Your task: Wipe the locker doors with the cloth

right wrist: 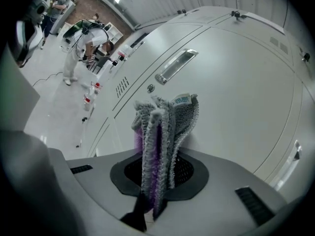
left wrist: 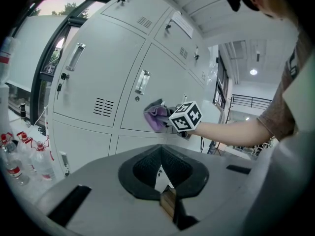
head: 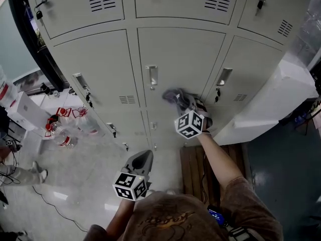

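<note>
A bank of pale grey locker doors (head: pixel 180 49) fills the head view. My right gripper (head: pixel 186 105) is shut on a grey and purple cloth (head: pixel 175 97), which presses against the middle locker door just below its recessed handle (head: pixel 152 76). In the right gripper view the folded cloth (right wrist: pixel 162 132) stands up between the jaws, near the door (right wrist: pixel 236 107) and its handle (right wrist: pixel 176 66). My left gripper (head: pixel 142 160) hangs lower, away from the lockers, with its jaws together and nothing in them. The left gripper view shows the cloth (left wrist: pixel 157 117) against the door.
Several plastic bottles (head: pixel 65 127) stand on the floor at the left. A wooden bench (head: pixel 200 169) sits below the lockers at the right. A dark window frame (head: pixel 30 39) runs along the left. A person (right wrist: pixel 83 45) bends over in the distance.
</note>
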### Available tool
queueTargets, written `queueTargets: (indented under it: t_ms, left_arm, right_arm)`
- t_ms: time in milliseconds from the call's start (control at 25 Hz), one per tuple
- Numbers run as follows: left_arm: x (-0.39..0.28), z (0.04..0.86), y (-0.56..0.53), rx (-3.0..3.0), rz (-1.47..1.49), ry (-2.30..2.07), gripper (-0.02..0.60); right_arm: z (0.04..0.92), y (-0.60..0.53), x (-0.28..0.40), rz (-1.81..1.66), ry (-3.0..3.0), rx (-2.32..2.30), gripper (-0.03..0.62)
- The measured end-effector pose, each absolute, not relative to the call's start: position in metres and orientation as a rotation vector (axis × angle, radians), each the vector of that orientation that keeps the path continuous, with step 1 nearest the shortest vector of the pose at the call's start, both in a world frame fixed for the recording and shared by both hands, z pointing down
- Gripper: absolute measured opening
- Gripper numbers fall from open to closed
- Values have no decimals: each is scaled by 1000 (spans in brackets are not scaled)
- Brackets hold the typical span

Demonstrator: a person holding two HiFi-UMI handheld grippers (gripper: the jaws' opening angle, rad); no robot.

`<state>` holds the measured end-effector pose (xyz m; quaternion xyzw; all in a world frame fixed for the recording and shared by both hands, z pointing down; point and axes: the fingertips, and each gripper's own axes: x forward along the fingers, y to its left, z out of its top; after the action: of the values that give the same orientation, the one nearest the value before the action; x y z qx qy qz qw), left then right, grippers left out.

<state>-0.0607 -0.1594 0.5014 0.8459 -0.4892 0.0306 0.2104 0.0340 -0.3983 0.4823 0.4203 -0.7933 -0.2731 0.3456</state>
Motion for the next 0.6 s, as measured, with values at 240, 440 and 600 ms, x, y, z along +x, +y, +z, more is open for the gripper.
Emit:
queueTargets:
  t_ms: [240,440,600]
  left_arm:
    - [-67,505,-157,2333,101,-1381,5]
    - [-63,507,-158,2332,106,-1376,5]
    - [-56,505,-157,2344,106,-1358,5]
  right_arm:
    - [518,-399,35,-640,-2056,1057,54]
    - [528,-399,33,-611,-2053,1031,54]
    - [554,-398,37,-557,-2011,995,54]
